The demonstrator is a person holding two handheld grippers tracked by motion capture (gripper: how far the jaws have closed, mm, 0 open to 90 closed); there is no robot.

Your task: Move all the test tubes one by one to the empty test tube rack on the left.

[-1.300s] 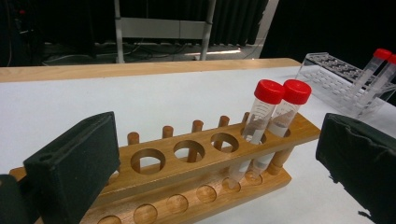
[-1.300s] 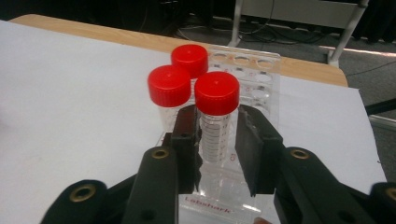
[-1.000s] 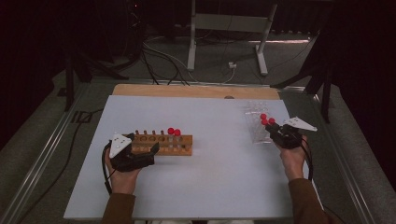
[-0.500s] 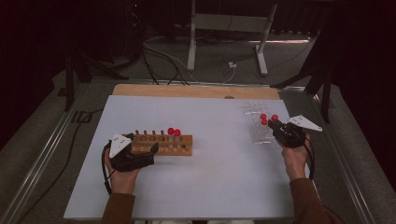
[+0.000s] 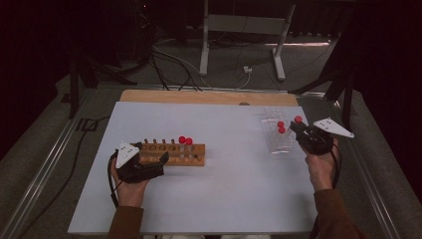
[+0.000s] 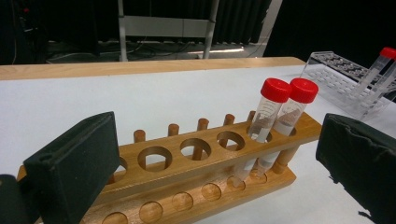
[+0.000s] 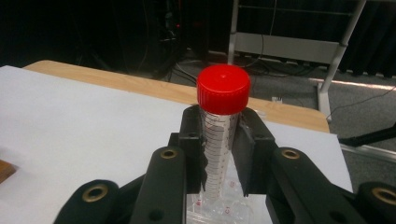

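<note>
The right hand-held gripper (image 7: 219,154) was seen pinching a clear graduated plastic tube with a red screw cap (image 7: 220,121), its two black jaws pressed against the tube's sides just below the cap. In the high view the same right hand-held gripper (image 5: 303,133) was held at the right side of the white-topped table (image 5: 234,199), just beside a clear acrylic tube rack (image 5: 274,144), with the pinched tube's red cap (image 5: 298,119) showing above the jaws. The tube was held upright, and its lower end was seen in the right gripper view over the clear rack (image 7: 219,212); whether it was touching the rack could not be told. Two more red-capped tubes (image 5: 280,127) were seen standing tilted in that rack.

The left hand-held gripper (image 5: 152,162) was positioned at the left end of a light wooden tube rack with a row of round holes (image 5: 174,153), on the left part of the table. In the left gripper view its jaws were spread wide, one on each side of the wooden rack (image 6: 205,172), and no pad was seen pressing on it. Two clear red-capped tubes (image 6: 280,116) were seen leaning side by side in the holes at the far end of the wooden rack, while the nearer holes were left unfilled. A strip of pale wood (image 5: 209,97) was seen along the far edge of the table.
</note>
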